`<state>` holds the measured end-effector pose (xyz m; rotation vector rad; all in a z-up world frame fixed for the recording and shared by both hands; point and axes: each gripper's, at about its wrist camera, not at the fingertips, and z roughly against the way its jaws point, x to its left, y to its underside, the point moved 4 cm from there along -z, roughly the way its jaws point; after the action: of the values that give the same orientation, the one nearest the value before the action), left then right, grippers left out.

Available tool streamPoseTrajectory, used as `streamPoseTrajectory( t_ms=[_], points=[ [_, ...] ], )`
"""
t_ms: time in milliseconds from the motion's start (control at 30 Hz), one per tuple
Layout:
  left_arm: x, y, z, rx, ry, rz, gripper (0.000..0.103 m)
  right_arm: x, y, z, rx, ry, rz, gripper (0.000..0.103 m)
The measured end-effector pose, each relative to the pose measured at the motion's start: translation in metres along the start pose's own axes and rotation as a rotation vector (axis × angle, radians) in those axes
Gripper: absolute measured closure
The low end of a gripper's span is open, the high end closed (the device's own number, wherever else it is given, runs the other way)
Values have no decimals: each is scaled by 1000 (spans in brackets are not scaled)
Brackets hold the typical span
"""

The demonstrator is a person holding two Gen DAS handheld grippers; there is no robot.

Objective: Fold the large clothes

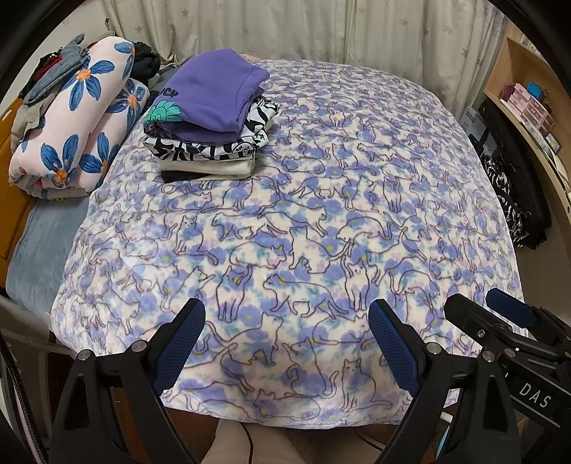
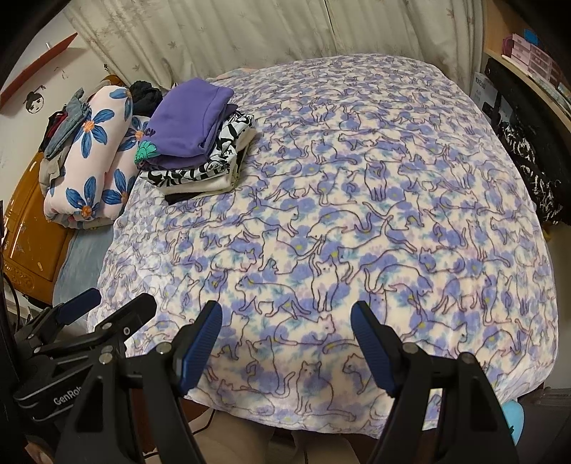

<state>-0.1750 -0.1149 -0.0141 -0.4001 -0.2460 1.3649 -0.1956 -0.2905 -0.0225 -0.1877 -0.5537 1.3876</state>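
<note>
A stack of folded clothes point(image 1: 210, 117) point(image 2: 198, 137), purple on top with black-and-white and cream pieces under it, sits at the far left of the bed's cat-print blanket point(image 1: 321, 214) point(image 2: 357, 214). My left gripper point(image 1: 287, 310) hovers open over the blanket's near edge, nothing between its blue pads. My right gripper point(image 2: 285, 314) is open too, empty, beside it; in the left wrist view it shows at the right point(image 1: 478, 303), and the left gripper shows at the left of the right wrist view point(image 2: 117, 303). Both are far from the stack.
A rolled pink quilt with blue flowers point(image 1: 78, 121) point(image 2: 96, 153) lies left of the stack, loose clothes point(image 1: 60, 60) piled on it. Curtains point(image 1: 285, 28) hang behind the bed. Wooden shelves point(image 1: 531, 107) and dark bags point(image 1: 506, 200) stand at the right; a wooden headboard point(image 2: 32, 221) at the left.
</note>
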Motion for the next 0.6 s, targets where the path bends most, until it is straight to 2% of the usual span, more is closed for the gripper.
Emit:
streamPoseTrajectory(
  t_ms=[600],
  points=[
    [-1,1,-1,10,2,3,11,-1,-1,-2,5,1,-2,28]
  ],
)
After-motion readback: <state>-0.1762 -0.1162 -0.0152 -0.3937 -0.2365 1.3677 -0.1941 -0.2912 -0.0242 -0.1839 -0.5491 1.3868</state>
